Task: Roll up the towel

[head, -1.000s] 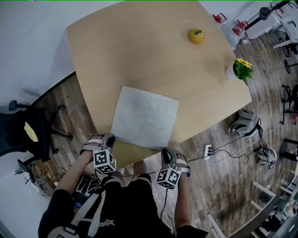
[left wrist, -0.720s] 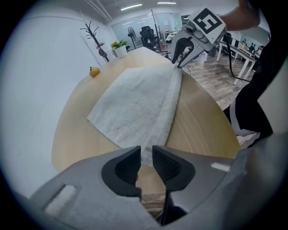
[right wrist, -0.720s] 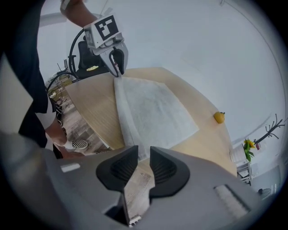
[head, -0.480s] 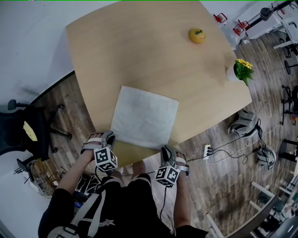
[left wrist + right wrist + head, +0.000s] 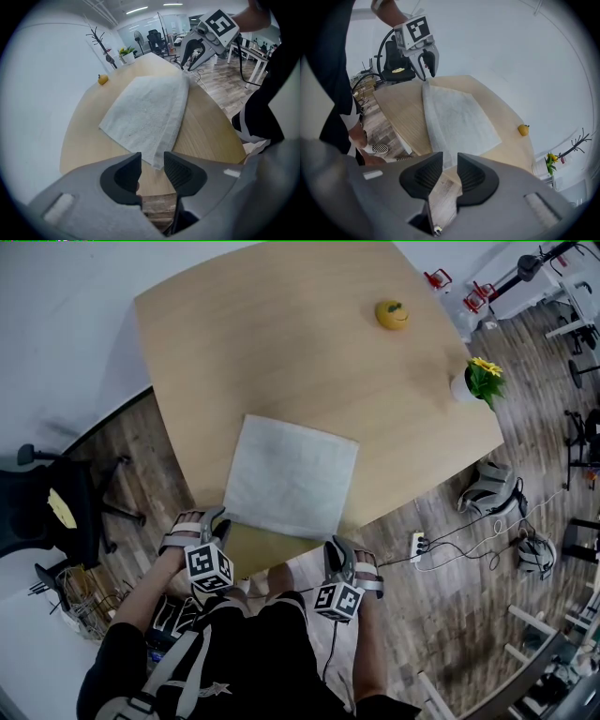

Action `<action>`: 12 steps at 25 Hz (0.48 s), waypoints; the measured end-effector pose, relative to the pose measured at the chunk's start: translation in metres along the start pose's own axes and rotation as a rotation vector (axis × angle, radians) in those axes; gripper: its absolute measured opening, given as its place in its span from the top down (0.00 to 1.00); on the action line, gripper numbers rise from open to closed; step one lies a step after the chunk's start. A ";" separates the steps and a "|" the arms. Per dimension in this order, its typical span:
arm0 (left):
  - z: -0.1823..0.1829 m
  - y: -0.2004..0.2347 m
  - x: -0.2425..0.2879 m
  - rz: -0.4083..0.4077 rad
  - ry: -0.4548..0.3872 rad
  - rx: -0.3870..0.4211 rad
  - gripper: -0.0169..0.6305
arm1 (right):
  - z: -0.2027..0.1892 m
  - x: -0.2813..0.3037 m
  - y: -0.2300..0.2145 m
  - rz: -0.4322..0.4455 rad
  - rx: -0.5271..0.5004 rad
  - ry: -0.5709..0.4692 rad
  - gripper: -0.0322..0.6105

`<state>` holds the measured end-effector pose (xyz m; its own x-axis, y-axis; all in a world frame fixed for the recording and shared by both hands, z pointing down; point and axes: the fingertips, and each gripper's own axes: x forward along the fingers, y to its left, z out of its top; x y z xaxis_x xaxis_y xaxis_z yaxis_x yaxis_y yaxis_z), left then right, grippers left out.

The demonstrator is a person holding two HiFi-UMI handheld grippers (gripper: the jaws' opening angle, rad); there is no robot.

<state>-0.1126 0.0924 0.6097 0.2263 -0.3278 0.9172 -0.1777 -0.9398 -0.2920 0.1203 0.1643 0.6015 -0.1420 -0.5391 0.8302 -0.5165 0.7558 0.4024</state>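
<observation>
Lying flat on desk (image 5: 281, 334), lower centre of head view: grey towel (image 5: 292, 476), unrolled. Left tool (image 5: 219, 517) at towel's lower-left corner, right tool (image 5: 336, 546) at lower-right corner. Jaws of each just been opening, now apart; towel corner sits at each gap, not pinched.

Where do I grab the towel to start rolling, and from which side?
Take its two near corners, coming in over the near edge of the table. The towel lies flat, one edge towards you. The left gripper and right gripper, whose jaws have just been opening, each face a corner, with nothing pinched yet.
</observation>
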 end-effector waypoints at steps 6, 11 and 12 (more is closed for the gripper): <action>0.008 -0.025 -0.005 -0.055 -0.028 0.048 0.72 | 0.004 0.001 0.018 0.042 -0.019 -0.006 0.78; 0.005 -0.039 0.008 -0.093 -0.017 0.068 0.72 | 0.004 0.010 0.024 0.070 -0.036 -0.002 0.78; 0.004 -0.038 0.011 -0.096 -0.013 0.067 0.72 | 0.004 0.011 0.024 0.072 -0.038 0.000 0.78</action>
<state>-0.0997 0.1247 0.6296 0.2519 -0.2368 0.9383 -0.0898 -0.9711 -0.2210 0.1032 0.1752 0.6192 -0.1780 -0.4825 0.8576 -0.4720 0.8066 0.3558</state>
